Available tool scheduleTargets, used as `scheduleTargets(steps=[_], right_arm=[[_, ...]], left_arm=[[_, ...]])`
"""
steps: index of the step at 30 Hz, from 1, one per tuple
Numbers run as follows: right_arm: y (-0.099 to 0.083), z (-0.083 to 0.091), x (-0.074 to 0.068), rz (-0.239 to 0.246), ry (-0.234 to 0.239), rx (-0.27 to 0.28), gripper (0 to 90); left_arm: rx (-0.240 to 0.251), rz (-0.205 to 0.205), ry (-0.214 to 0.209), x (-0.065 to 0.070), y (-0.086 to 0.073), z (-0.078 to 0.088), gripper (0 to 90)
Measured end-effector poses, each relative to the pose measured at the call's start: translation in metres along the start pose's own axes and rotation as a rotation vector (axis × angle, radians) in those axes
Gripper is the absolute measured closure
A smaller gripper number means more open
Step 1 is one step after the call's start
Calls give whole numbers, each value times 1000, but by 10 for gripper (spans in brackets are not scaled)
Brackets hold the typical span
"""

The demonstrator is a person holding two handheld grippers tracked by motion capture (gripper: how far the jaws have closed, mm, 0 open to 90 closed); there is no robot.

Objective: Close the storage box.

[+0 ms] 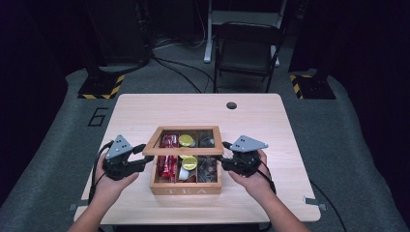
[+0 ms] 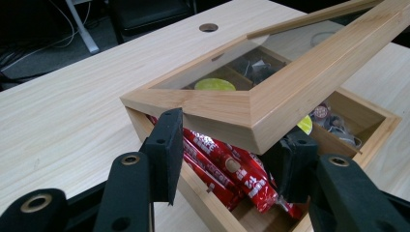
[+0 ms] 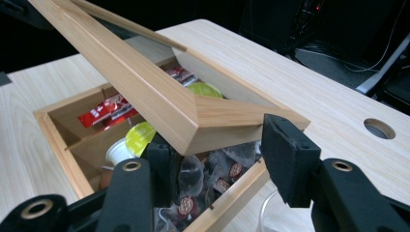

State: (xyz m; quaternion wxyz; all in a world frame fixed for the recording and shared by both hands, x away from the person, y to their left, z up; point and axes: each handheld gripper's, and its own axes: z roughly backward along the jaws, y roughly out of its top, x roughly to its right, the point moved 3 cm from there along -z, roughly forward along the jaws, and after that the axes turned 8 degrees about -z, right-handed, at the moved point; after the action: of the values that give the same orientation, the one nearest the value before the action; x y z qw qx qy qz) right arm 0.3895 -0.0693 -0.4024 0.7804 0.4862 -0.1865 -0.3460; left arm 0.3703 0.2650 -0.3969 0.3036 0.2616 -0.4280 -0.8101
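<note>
A wooden tea box [image 1: 186, 189] marked TEA stands near the table's front middle. Its glass-paned wooden lid [image 1: 183, 151] is raised at the front and tilts up over the compartments. My left gripper [image 1: 143, 153] is shut on the lid's front left corner [image 2: 270, 96], with red packets [image 2: 227, 166] lying below it. My right gripper [image 1: 223, 153] is shut on the lid's front right corner [image 3: 145, 82], above clear tea bags [image 3: 222, 179]. Yellow-topped cups [image 1: 188, 162] sit in the middle compartment.
The light wooden table [image 1: 145, 116] has a round cable hole [image 1: 231, 105] near its far edge. A dark chair [image 1: 246, 48] stands behind the table. Black stands with yellow-striped bases [image 1: 101, 86] flank the back corners.
</note>
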Motion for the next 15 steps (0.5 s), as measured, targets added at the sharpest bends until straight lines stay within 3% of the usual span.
scheduleTargets(steps=[15], right_arm=[[-18,3,-9,26,-2,-20,499]], left_arm=[[-16,-10,-15,11,-20,0,518]])
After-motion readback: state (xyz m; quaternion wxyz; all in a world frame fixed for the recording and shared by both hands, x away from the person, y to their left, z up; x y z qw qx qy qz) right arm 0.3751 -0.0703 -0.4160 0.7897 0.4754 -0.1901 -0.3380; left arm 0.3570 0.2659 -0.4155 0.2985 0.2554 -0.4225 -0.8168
